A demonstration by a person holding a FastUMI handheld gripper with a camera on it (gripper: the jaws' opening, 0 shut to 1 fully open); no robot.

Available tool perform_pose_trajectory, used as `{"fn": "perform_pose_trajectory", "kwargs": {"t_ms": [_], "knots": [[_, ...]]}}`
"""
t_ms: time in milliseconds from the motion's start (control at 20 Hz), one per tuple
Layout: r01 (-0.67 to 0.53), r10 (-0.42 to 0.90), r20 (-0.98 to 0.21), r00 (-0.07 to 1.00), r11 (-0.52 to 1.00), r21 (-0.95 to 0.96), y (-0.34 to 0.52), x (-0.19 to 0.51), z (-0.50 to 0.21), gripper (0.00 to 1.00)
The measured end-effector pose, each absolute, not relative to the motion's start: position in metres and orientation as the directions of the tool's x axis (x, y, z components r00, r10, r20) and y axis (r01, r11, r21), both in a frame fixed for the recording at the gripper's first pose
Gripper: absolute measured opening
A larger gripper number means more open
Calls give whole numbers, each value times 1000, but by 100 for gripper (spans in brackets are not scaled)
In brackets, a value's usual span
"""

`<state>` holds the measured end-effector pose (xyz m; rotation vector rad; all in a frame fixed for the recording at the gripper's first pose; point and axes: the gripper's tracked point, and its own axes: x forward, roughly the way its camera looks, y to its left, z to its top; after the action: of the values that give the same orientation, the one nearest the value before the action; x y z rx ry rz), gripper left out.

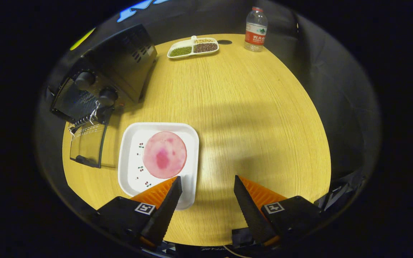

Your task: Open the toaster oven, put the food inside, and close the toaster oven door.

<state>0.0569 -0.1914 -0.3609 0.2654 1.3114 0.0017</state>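
Your gripper (pixel 208 188) hovers spread and empty beside the square white plate (pixel 131 157) carrying the round pink food slice (pixel 164 154); the black toaster oven (pixel 109 79) has its glass door (pixel 86 145) down, so loading and closing remain.

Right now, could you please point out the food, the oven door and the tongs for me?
Food (pixel 164 154): gripper view, middle of the pink round slice on the white plate.
Oven door (pixel 85 145): gripper view, glass pane of the door, folded down open.
Tongs (pixel 206 186): gripper view, midway between the tips, open.
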Motion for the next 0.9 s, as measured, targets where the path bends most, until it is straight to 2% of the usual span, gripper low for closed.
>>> {"fn": "perform_pose_trajectory", "kwargs": {"t_ms": [200,300,350,450,550,600,750,850,900], "knots": [[165,168,-959,230,964,208,-185,56,-369,82],[168,131,-967,216,971,169,-192,56,-370,77],[181,133,-968,211,968,172,-192,57,-367,65],[193,138,-971,196,965,177,-190,56,-371,56],[197,139,-972,187,964,176,-191,58,-371,42],[187,163,-967,195,962,200,-187,57,-367,42],[180,160,-968,195,964,196,-184,58,-363,14],[182,191,-959,210,956,230,-179,57,-369,7],[194,199,-954,225,950,244,-179,57,-369,8]]}}
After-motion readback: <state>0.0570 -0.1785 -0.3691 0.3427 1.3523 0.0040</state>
